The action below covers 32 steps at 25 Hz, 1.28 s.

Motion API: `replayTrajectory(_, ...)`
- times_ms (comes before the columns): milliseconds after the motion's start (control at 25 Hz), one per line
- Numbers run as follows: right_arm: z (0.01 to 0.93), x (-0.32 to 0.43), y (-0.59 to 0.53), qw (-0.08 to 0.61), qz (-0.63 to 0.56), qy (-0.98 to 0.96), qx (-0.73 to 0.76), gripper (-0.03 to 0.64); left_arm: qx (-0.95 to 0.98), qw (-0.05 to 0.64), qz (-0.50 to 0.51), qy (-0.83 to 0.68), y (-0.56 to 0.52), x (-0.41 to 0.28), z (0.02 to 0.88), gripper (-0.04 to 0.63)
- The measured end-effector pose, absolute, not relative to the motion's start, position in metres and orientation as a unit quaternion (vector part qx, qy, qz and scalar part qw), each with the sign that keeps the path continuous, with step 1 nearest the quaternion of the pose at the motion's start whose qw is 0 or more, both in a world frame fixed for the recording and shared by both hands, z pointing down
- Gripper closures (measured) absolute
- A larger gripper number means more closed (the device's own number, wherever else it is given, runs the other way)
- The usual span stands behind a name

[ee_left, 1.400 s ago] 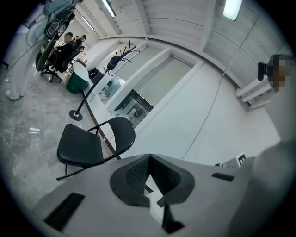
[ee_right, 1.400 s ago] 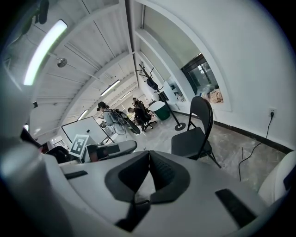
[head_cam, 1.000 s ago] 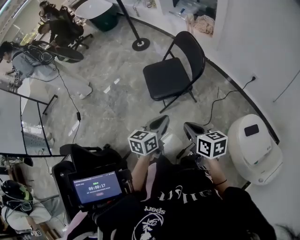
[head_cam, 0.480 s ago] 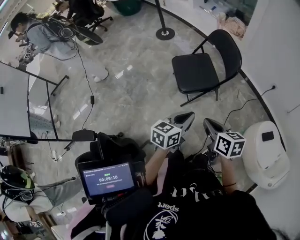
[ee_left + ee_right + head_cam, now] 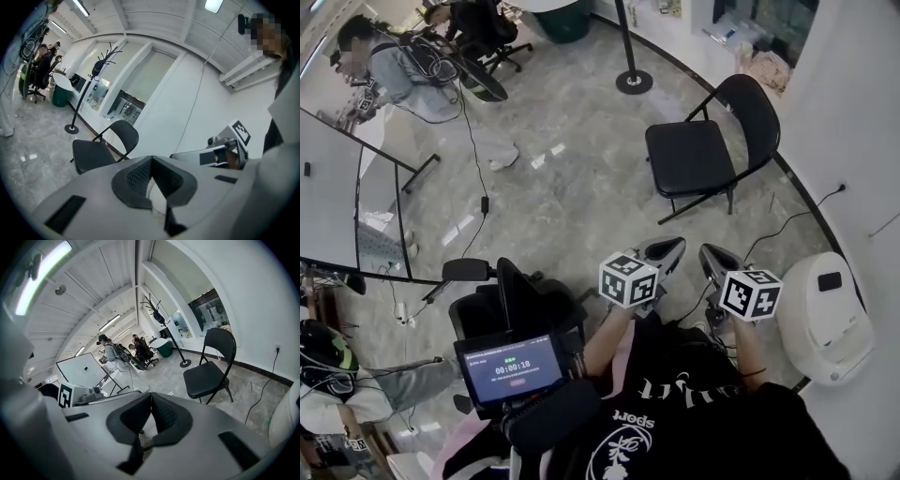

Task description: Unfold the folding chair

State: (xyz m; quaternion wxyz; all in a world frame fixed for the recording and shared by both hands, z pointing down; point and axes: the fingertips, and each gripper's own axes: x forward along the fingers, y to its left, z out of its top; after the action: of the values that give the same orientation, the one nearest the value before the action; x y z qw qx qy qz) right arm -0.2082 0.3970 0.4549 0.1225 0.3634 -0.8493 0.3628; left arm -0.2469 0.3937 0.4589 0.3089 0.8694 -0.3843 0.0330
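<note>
Folding chair [image 5: 689,157]: found already unfolded, with the seat level, the backrest upright and the legs planted on the marble floor [image 5: 562,206], close to the curved white wall.

Change over the last second: the chair is seen open in every head-view picture. Only its place in the view has shifted, rightward and then settled, so the camera is judged to have swung rather than the chair to have been moved. No change to the chair itself is noted. The unfolding is judged complete.

Left gripper [image 5: 667,249] and right gripper [image 5: 711,257] are held side by side close to the body, well apart from the chair. The jaws of both are pressed together, with nothing between them.

Edges and room:
- The wall skirting runs just behind the rear legs.
- A black cable [image 5: 794,218] is trailed over the floor between the chair and a white rounded unit [image 5: 836,319] at the right.
- A post on a round base [image 5: 633,81] stands beyond the chair.
- Open floor lies in front of the seat and to its left.
- A whiteboard [image 5: 328,187] and another person [image 5: 403,70] are well apart at the far left.
</note>
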Motion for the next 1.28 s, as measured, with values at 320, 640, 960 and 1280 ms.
replayTrajectory(320, 0.45, -0.141, 0.436, 0.151, 0.345, -0.86, 0.344, 0.6, 0.856, 0.316, -0.011, -0.41, 0.42, -0.183, 0.445, 0.591)
replayTrajectory(640, 0.452, -0.084, 0.462, 0.154, 0.335, -0.864, 0.341, 0.6, 0.848, 0.326, -0.018, -0.418, 0.448, -0.125, 0.453, 0.592)
replayTrajectory(960, 0.457, -0.057, 0.47, 0.151, 0.334, -0.868, 0.334, 0.6, 0.849, 0.312, -0.003, -0.425, 0.458, -0.1, 0.455, 0.591)
replayTrajectory(1280, 0.46, -0.052, 0.468, 0.145, 0.337, -0.871, 0.328, 0.6, 0.845, 0.309, 0.01, -0.437, 0.458, -0.099, 0.46, 0.591)
